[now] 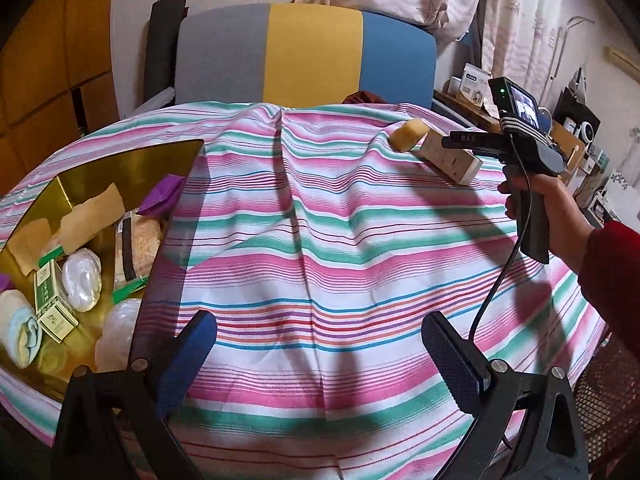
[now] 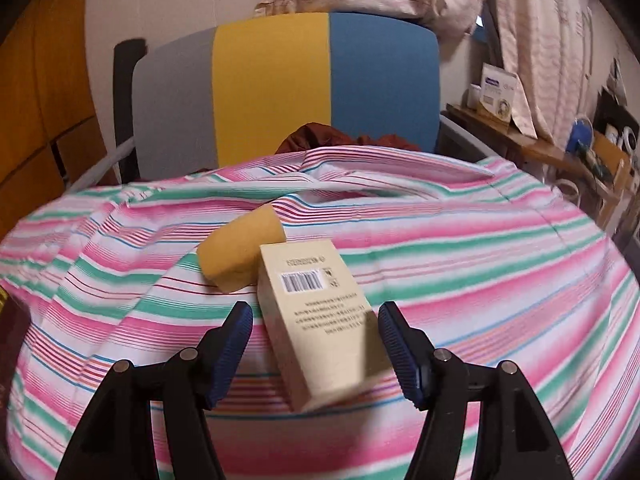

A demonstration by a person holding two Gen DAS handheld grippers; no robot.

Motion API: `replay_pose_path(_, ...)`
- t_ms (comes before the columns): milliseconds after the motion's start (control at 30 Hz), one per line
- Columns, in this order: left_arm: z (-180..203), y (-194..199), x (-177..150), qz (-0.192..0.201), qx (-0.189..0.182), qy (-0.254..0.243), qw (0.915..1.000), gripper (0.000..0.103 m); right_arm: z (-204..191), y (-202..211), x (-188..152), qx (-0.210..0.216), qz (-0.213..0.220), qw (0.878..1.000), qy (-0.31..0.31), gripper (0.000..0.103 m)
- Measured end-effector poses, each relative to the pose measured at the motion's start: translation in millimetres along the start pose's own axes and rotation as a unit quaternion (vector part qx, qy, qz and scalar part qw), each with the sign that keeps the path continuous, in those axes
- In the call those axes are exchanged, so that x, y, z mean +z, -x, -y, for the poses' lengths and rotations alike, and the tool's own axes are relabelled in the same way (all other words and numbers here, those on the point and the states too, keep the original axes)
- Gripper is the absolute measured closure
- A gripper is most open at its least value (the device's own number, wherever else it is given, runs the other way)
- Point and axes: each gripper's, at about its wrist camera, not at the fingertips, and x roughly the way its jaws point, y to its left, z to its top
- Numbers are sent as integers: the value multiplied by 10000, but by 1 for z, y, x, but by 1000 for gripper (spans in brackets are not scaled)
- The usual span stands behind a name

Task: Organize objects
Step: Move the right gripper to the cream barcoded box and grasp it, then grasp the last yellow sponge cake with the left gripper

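My right hand-held gripper [image 2: 316,344] gapes wide around the beige box [image 2: 320,320], not yet squeezing; its long axis runs away toward the bench's far edge. My left hand-held gripper [image 1: 320,356] is open, empty, farther off.

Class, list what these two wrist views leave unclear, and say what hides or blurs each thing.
- Beige box: the print is motion-blurred in the right wrist view; the right claw partly covers it in the left wrist view.
- Yellow sponge: the box hides its near end.
- Gold tray: the left picture edge cuts off its left side.
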Motion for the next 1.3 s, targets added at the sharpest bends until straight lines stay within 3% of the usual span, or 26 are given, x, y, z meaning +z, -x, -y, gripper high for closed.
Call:
replay_pose_path(167,1,-1,3,42,48,-26,10000,0,-1,3,1,-252,209,9984,458,36)
replay_pose_path(333,5,-8,8,-14,14,-9,10000,0,7,-16,-1,195,-319,9982,460,37)
replay_pose_path(400,8,-10,11,8,-3,-41,10000,0,6,-19,-5,113,-378,9982,460,38)
replay_pose_path(500,14,-12,18,41,-10,-88,10000,0,15,-22,-15,423,-437,9982,-6,52)
replay_pose_path(733,34,-34,52,90,-88,-192,9997,0,36,6,-44,353,-260,9942,-987,52)
replay_pose_path(967,61,-78,109,284,81,-435,9986,0,42,24,-62,-38,-147,9927,-1199,52)
replay_pose_path(1200,108,-147,165,376,435,-1353,9891,0,36,23,-65,-235,-98,9943,-1037,52)
replay_pose_path(1300,122,-180,186,329,552,-1432,9876,0,37,22,-65,-291,-59,9944,-1014,52)
